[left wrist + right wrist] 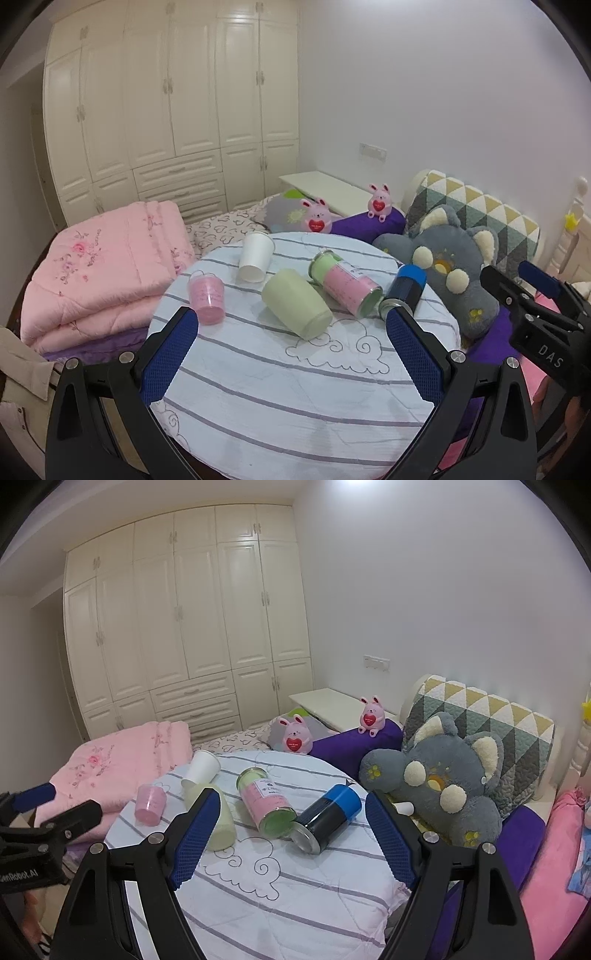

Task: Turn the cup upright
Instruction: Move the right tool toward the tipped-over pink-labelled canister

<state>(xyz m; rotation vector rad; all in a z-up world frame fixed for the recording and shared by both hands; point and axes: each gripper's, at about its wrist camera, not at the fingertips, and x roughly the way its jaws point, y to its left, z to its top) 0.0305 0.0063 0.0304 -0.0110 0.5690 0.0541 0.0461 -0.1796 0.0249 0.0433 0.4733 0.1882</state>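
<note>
Several cups lie on their sides on a round striped cloth table (295, 398): a pale green cup (295, 304), a white paper cup (255, 256), a pink-and-green labelled cup (345, 286) and a dark cup with a blue band (404, 286). A pink cup (207, 295) stands mouth down. My left gripper (291, 317) is open and empty, in front of the pale green cup. My right gripper (291, 801) is open and empty, facing the blue-banded cup (327, 818) and the labelled cup (267, 799). The pale green cup (221, 827) is partly hidden behind its left finger.
A folded pink quilt (103, 266) lies left of the table. A grey plush toy (454, 273) and a patterned headboard cushion (480, 210) sit to the right. Two pink bunny toys (316, 218) stand behind. A white wardrobe (170, 110) fills the back.
</note>
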